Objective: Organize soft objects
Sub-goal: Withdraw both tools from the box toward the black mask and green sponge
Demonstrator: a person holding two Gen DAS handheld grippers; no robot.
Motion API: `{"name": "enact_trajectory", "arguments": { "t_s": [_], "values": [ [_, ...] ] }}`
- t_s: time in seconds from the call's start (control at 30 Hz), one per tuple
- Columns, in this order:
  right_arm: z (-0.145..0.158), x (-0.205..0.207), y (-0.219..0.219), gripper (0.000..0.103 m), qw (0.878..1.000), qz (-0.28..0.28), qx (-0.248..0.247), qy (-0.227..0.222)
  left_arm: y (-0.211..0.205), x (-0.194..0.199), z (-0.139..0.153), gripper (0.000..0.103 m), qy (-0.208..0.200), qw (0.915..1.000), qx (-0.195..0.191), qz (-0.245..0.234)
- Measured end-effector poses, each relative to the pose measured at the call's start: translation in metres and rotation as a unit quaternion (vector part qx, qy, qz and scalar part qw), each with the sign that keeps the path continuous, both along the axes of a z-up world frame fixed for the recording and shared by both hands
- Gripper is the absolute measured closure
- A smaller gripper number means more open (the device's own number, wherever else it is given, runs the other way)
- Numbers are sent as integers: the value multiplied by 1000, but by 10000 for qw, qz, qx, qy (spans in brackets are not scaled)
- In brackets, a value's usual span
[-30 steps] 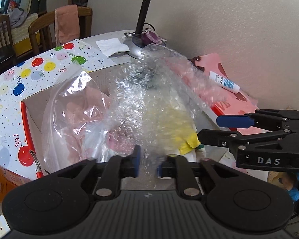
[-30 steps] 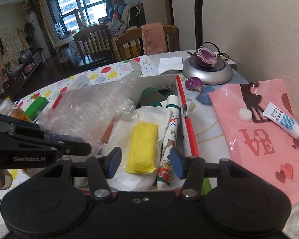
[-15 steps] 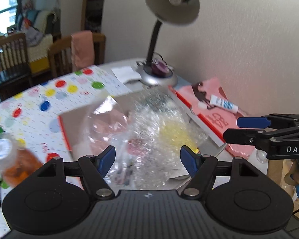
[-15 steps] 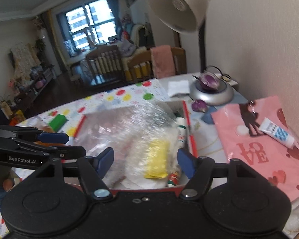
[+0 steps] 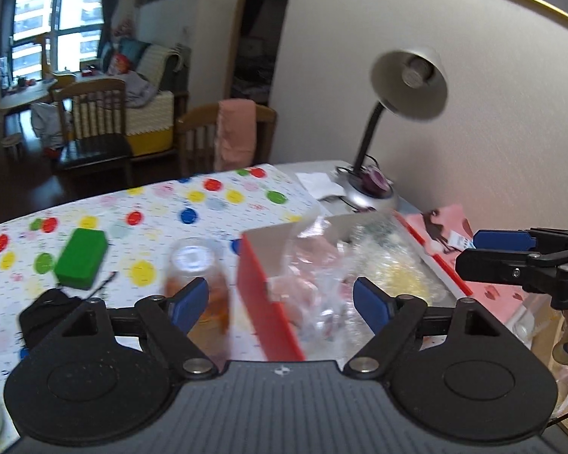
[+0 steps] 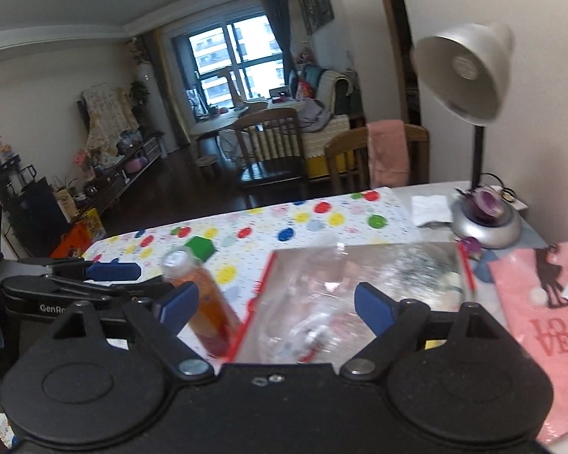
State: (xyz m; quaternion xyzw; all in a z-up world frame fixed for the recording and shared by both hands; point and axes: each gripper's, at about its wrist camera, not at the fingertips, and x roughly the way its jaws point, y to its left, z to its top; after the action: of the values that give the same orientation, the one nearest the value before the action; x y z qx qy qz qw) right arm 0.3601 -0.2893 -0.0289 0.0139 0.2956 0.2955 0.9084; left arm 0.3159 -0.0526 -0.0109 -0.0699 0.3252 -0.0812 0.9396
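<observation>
A red-edged cardboard box (image 5: 263,302) (image 6: 261,283) on the table holds clear bubble wrap (image 5: 382,261) (image 6: 409,268), a clear plastic bag with pink stuff (image 5: 306,265) (image 6: 314,302) and a yellow sponge (image 5: 401,278). My left gripper (image 5: 280,304) is open and empty, raised above the box's near left corner. My right gripper (image 6: 274,304) is open and empty, raised over the box's near side. Each gripper shows in the other's view, the right one (image 5: 511,249) and the left one (image 6: 94,276).
An orange-filled bottle (image 5: 200,287) (image 6: 204,302) stands left of the box. A green block (image 5: 81,251) (image 6: 200,246) lies on the balloon-print cloth (image 5: 151,223). A desk lamp (image 5: 405,87) (image 6: 469,75) stands at the back right by the wall. A pink bag (image 6: 549,321) with a tube lies right.
My left gripper let go of the bubble wrap, which now lies in the box. Both grippers opened wide, rose and pulled back from the box.
</observation>
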Motion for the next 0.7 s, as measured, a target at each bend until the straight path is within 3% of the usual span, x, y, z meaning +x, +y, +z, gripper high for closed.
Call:
{"name": "enact_trajectory", "arguments": {
  "t_s": [0.17,0.33,0.7],
  "values": [
    [9,-5,39,8,9999,103,26,-14,37,-20,3,5,-122,9995,-89,262],
    [18,-4,85,3,9998,196,19,6,77,-34,2,1,-163,9982,-214,545],
    [28,13,200,1,9990,364,-108,218,158,-46,-25,0,-95,9917,-120,1274]
  ]
}}
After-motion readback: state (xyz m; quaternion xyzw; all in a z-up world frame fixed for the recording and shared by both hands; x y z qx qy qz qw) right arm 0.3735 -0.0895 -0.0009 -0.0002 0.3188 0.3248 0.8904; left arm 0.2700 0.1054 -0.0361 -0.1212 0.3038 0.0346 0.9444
